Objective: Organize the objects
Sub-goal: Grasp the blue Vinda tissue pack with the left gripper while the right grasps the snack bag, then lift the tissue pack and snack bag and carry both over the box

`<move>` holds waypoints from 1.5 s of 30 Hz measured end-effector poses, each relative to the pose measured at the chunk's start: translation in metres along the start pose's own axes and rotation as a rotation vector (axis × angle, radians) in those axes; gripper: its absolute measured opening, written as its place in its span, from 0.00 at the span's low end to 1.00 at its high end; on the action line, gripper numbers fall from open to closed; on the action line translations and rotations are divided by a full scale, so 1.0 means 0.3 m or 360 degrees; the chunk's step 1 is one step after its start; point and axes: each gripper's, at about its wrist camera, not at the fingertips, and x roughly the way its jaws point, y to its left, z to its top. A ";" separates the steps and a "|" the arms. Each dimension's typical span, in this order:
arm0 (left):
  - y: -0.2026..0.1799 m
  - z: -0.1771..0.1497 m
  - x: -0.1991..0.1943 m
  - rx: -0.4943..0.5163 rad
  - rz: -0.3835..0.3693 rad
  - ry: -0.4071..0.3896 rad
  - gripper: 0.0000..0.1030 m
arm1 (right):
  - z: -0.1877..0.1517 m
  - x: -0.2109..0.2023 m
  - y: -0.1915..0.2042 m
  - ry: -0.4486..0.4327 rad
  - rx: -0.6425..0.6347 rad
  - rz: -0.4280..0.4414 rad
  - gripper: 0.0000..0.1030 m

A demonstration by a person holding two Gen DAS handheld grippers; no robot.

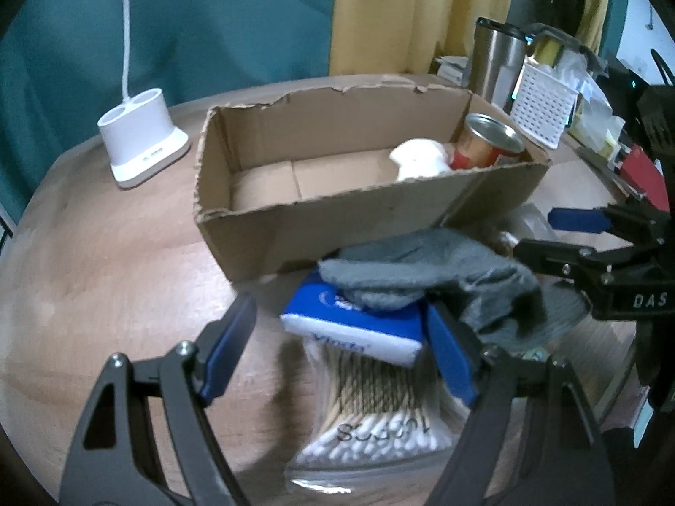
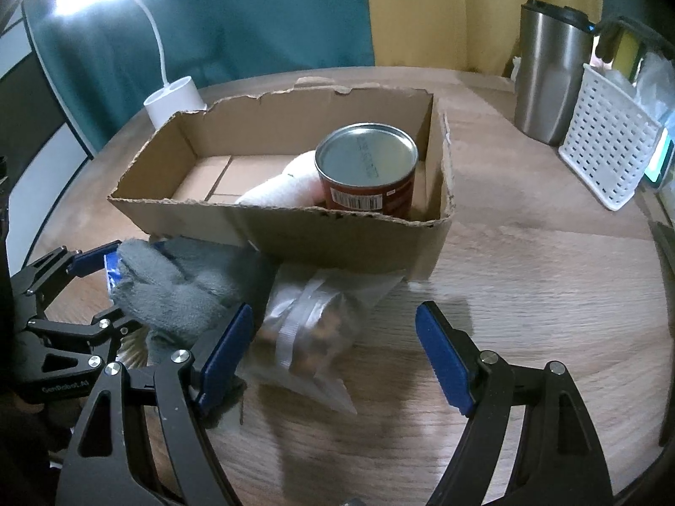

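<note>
Left gripper [image 1: 337,350] spread wide around the tissue pack [image 1: 354,327], just before the cardboard box [image 1: 337,219]. Right gripper [image 2: 333,354] spread too, over the plastic bag [image 2: 308,329].

A home: a round wooden table [image 2: 527,261] before teal and yellow curtains [image 2: 261,12], a steel travel mug [image 2: 548,71] at upper right.

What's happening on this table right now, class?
A person with two handheld grippers is sorting items into a cardboard box. A can and a white roll are already inside. The left gripper is open around a blue tissue pack under a grey glove. The right gripper is open over a clear bag.
</note>
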 end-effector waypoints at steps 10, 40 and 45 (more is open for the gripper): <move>-0.019 -0.007 -0.016 0.0063 -0.0041 -0.0033 0.57 | -0.015 0.003 0.012 0.0033 0.0003 0.0047 0.64; 0.052 -0.020 -0.193 -0.0078 0.0023 -0.0189 0.55 | -0.009 -0.107 0.044 -0.0089 -0.0050 0.0038 0.51; 0.068 -0.009 -0.238 -0.0105 0.0050 -0.0242 0.55 | 0.003 -0.135 0.050 -0.0120 -0.0066 0.0035 0.50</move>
